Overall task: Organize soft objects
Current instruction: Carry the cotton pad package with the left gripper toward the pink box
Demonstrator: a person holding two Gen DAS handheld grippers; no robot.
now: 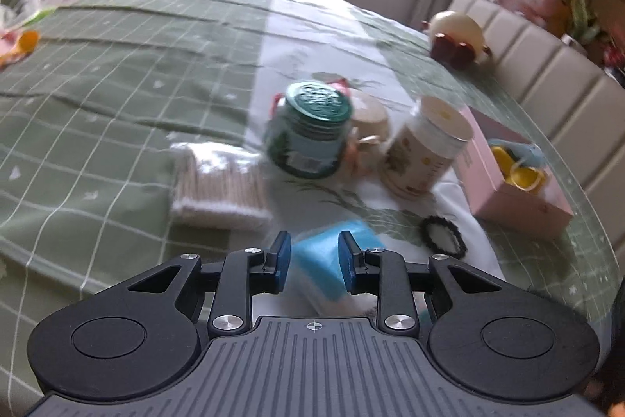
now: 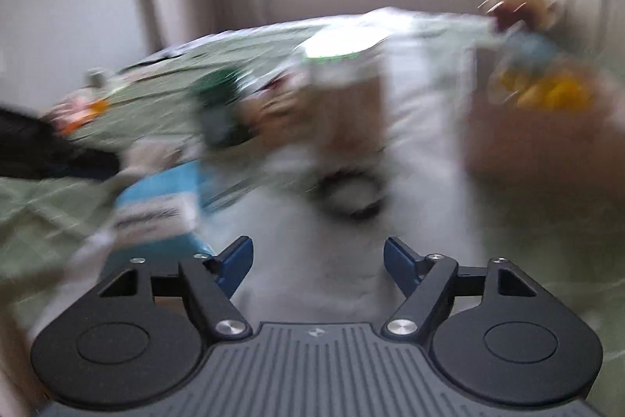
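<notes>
Blue tissue pack [image 1: 322, 266] sits pinched between the narrow jaws of the left hand-held gripper [image 1: 314, 260], low over the bed [image 1: 117, 85]. Right hand-held gripper [image 2: 318, 266] hangs wide and empty nearby; its blurred approach could clip the scrunchie [image 2: 349, 196] or knock the pack loose.

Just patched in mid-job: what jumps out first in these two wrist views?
In the left wrist view, the left tool is clamped on a light-blue soft pack, low and centre. Beyond it on the green checked bedspread stand a green-lidded jar and a cream canister, with a pink box to their right. The right view is heavily blurred; the right tool gapes open over a black-rimmed ring.
</notes>
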